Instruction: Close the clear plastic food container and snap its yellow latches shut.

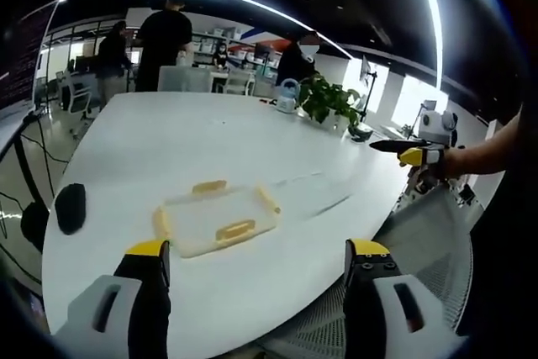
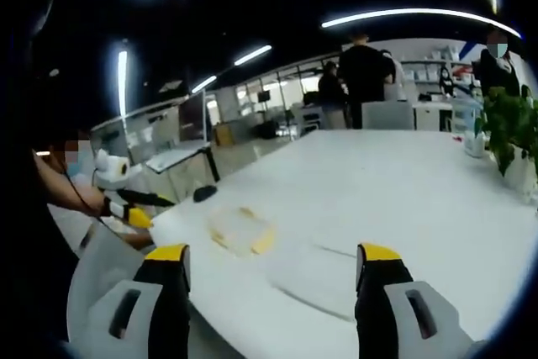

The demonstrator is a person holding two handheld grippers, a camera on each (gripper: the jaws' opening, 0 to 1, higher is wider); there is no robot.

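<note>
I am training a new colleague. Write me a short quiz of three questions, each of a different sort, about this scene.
1. True or false: the left hand-held gripper is already touching the clear container.
2. Multiple choice: the container lies on a) a chair, b) the white table, c) the floor.
3. Fill in: the plant stands toward the table's ____ end, seen from the left gripper view.

Key
1. False. Its jaws stand open, short of the container.
2. b
3. far

The right hand-held gripper is open too.
</note>
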